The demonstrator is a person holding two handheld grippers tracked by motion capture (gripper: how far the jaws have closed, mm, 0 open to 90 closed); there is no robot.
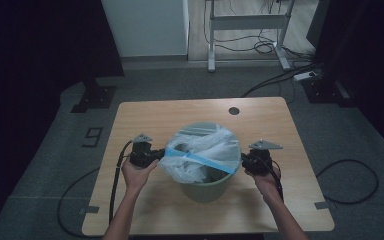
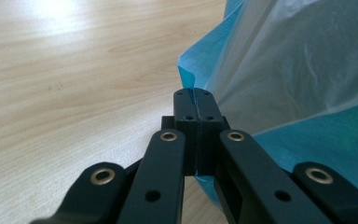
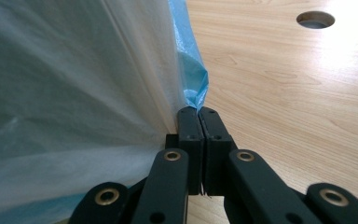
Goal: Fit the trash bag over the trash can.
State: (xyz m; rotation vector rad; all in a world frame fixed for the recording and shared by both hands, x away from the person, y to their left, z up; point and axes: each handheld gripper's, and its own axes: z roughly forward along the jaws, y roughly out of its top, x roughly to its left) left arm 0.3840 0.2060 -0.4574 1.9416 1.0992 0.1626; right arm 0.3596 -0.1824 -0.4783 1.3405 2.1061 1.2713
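Both tools, left (image 1: 156,156) & right (image 1: 244,161), pinch the bag (image 1: 202,152) edges (blue band), bin (image 1: 206,187) sits right between them.

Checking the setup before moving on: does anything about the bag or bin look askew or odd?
The plastic bag is not seated: it bunches in a heap over the green bin instead of lining it. The left gripper and right gripper pinch its blue edge on opposite sides. Nothing looks spilled.
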